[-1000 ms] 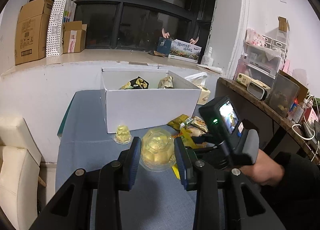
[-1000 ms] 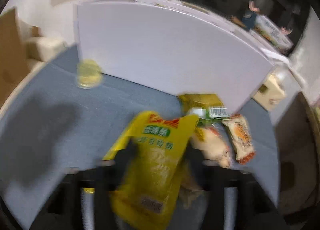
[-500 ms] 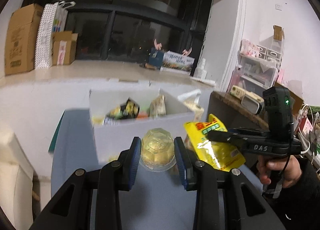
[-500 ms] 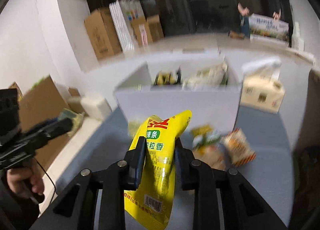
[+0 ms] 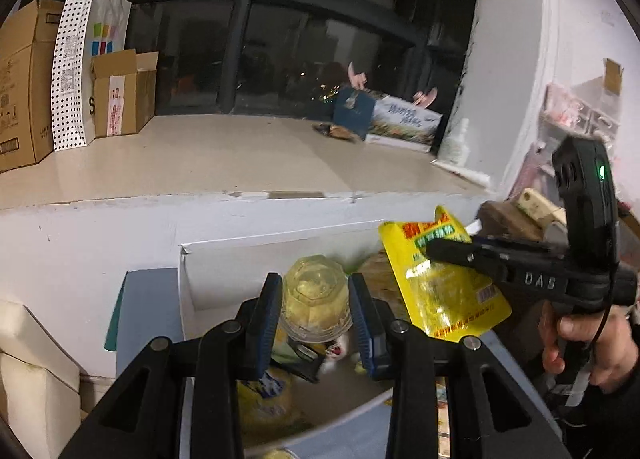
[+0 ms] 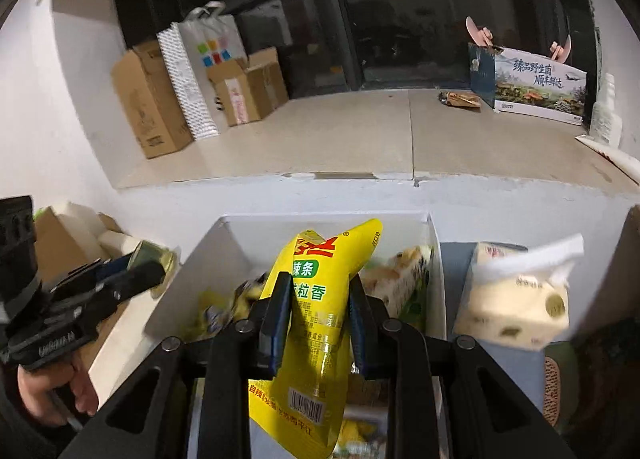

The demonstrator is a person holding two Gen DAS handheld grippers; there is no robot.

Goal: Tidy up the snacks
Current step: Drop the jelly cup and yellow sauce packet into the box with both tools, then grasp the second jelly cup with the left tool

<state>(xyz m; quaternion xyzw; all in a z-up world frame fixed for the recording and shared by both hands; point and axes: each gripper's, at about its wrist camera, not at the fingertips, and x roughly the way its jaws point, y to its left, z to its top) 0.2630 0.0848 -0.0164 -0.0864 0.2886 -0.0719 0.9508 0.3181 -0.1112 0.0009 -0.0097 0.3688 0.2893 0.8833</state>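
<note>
White box [image 6: 434, 259] holds mixed snack packets; left tool [image 5: 316, 311] clamps jelly cup [image 5: 314, 295], right tool [image 6: 318, 319] clamps yellow pouch [image 6: 316, 323].

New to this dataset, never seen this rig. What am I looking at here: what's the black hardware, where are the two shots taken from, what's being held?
No robot here: a person holds a trigger-handled two-finger tool in each hand, and a fisheye camera on each looks forward along its fingers. The left wrist view shows the left tool shut on a clear jelly cup of yellow jelly, with the right tool and the hand holding it off to the side. The right wrist view shows the right tool shut on a yellow snack pouch. Both hang above an open white box that already holds assorted snack packets. Beside the box sits a tissue pack.
</note>
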